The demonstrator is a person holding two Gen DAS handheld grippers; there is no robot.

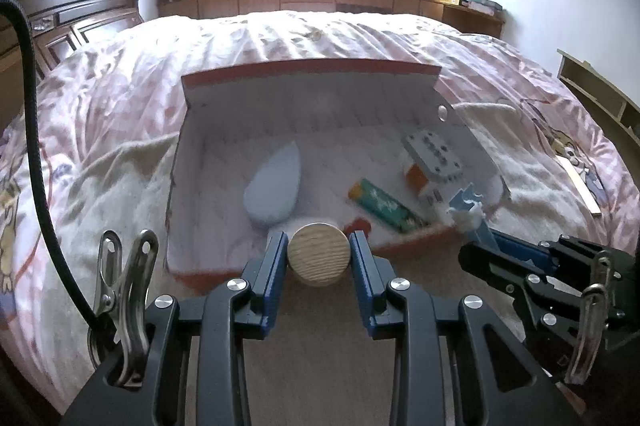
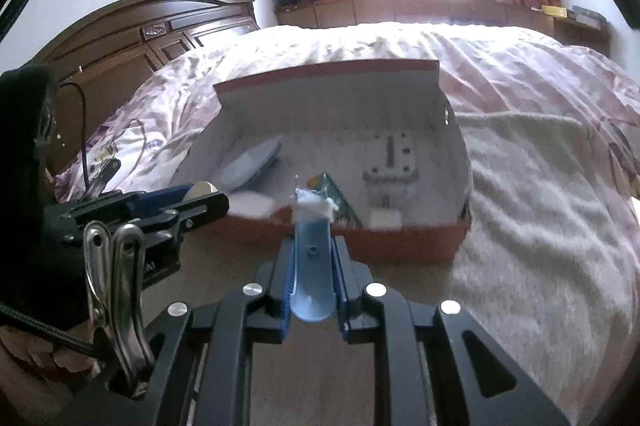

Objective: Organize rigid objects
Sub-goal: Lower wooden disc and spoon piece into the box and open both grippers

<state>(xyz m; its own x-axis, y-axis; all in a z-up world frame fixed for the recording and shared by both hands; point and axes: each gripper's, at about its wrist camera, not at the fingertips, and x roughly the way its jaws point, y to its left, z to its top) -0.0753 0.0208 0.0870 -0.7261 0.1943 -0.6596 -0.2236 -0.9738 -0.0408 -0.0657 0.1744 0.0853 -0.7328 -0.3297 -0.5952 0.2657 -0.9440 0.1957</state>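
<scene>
Through the left wrist view I am seeing my left tongs (image 1: 319, 246) gripping a round wooden disc (image 1: 318, 253), the blue pads pressing on its two sides and standing only partly apart. The disc is hanging over the near wall of an open box (image 1: 178, 162) that is sitting on the bed (image 1: 120, 98). Inside the box a pale blue teardrop piece (image 1: 275, 186) is lying toward the left, a green pack (image 1: 382, 204) is lying slantwise near the middle, and a white block with an orange part (image 1: 430, 166) is leaning toward the right wall. At the right edge my right tongs (image 1: 486, 240) are coming in from the side, holding a light blue plastic piece (image 1: 470, 210) just over the box's near right corner.

Through the right wrist view I am seeing the right tongs (image 2: 313, 258) closed tight on the light blue plastic piece (image 2: 312, 258), which is pointing away from me, its white tip (image 2: 312, 204) blurred against the box's near wall. The box (image 2: 408, 242) is lying straight ahead, its lid standing up at the far side. The teardrop piece (image 2: 252, 162) is lying far left in it, the green pack (image 2: 338, 198) is behind the tip, and the white block (image 2: 390, 162) is to the right. At the left my left tongs (image 2: 200, 196) are showing sideways with the disc (image 2: 202, 189) between the pads.
</scene>
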